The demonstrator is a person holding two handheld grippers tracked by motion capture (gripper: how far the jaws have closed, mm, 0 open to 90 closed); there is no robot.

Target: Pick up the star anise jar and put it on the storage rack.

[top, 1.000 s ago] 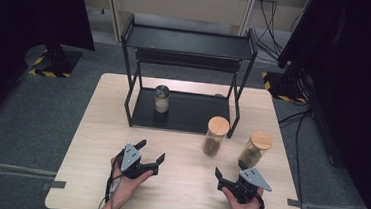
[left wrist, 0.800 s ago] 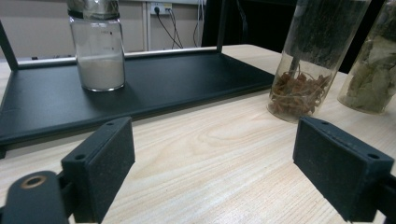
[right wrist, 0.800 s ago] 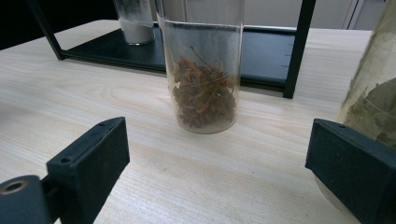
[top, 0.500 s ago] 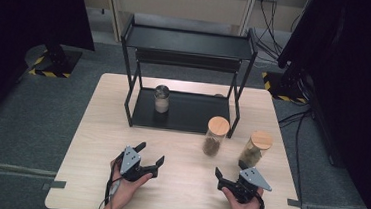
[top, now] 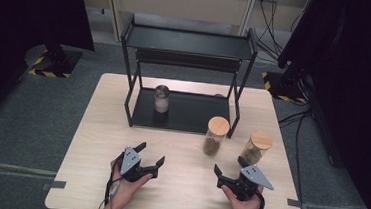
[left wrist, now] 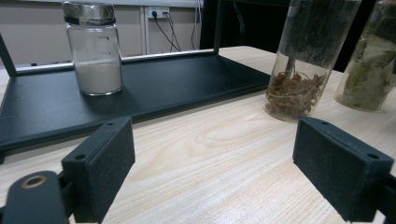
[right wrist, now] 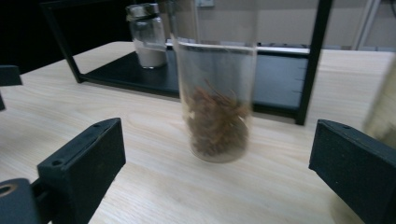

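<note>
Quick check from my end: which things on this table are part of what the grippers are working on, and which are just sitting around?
In the job:
- open right gripper, jaws just opening wider, aimed at it
- clear cork-lidded jar of brown dried bits
- open left gripper

Probably just about:
- cork-lidded glass jar of pale leaves
- metal-lidded jar of white powder
- black metal two-tier rack

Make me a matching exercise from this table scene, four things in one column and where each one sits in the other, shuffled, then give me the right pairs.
Things
1. metal-lidded jar of white powder
2. cork-lidded jar of brown spice
3. cork-lidded jar of green leaves
4. left gripper

Places
A. on the table, nearest its right edge
B. on the black rack's bottom shelf
C. held over the table's near left part, jaws open
D. on the table, just in front of the rack's right front leg

Pairs: 1-B, 2-D, 3-A, 4-C
</note>
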